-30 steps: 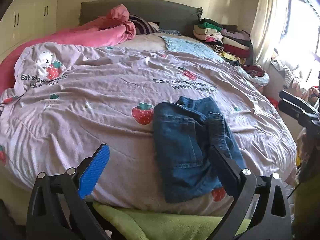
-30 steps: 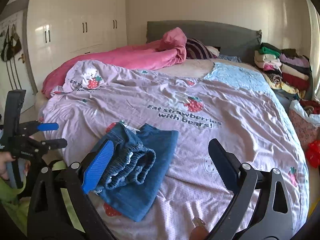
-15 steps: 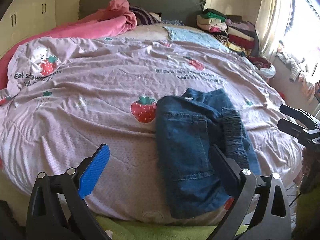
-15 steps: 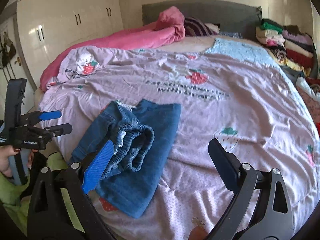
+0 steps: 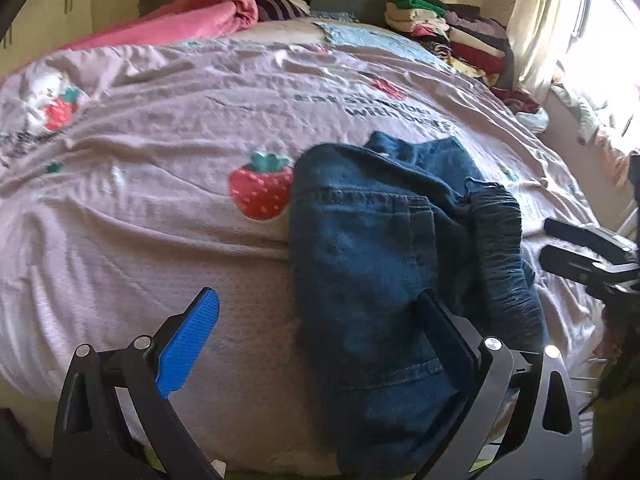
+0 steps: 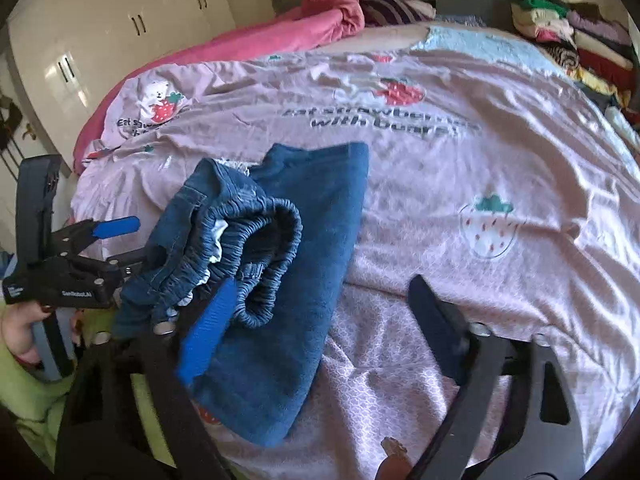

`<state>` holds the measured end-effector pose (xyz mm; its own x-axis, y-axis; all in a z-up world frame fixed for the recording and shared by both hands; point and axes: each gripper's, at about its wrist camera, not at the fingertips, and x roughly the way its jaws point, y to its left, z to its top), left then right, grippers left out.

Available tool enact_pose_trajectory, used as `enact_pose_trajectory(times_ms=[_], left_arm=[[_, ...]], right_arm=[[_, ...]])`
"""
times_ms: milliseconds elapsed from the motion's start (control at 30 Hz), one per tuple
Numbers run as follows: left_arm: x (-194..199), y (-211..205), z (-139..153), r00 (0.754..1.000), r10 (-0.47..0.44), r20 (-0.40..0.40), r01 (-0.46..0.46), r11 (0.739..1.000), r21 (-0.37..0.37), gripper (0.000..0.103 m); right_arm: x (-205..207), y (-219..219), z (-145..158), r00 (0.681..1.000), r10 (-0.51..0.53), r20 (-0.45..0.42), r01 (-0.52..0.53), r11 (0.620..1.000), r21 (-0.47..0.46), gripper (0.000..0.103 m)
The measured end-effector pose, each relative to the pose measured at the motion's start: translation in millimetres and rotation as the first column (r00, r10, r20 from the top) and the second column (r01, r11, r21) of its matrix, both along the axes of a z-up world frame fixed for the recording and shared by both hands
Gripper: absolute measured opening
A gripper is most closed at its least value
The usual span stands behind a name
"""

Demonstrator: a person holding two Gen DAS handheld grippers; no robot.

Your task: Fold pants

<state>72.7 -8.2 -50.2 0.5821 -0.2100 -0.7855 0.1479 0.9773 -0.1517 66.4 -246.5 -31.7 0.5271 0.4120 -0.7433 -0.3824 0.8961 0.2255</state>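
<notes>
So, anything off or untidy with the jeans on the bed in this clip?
Yes: the jeans are folded, but the elastic waistband bulges up in a loose roll on the top layer instead of lying flat. Both the left gripper and the right gripper are open, holding nothing.

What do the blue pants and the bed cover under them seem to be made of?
The blue pants look like denim: matte, faded indigo, visible seam stitching, and a gathered elastic waistband. The bed cover looks like thin, soft woven fabric, perhaps cotton or polyester: fine wrinkles, a slight sheen in sunlight, and printed strawberries and lettering. The exact fiber cannot be told.
</notes>
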Motion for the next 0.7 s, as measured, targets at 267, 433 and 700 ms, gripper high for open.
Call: enact_pose_trajectory(times_ms=[267, 433, 700], left_arm=[[13, -10, -15, 0.998, -0.059, -0.022, 0.058, 0.995, -0.08, 0.096], [18, -20, -15, 0.995, -0.097, -0.016, 0.095, 0.99, -0.101, 0.073], [17, -24, -9, 0.994, -0.112, 0.01, 0.113, 0.988, -0.106, 0.057]], right_arm=[[16, 4, -18, 0.995, 0.046, -0.088, -0.038, 0.995, 0.091, 0.057], [27, 7, -24, 0.991, 0.078, -0.109, -0.062, 0.987, 0.147, 0.057], [23, 29, -14, 0.988, 0.152, -0.035, -0.146, 0.981, 0.13, 0.026]])
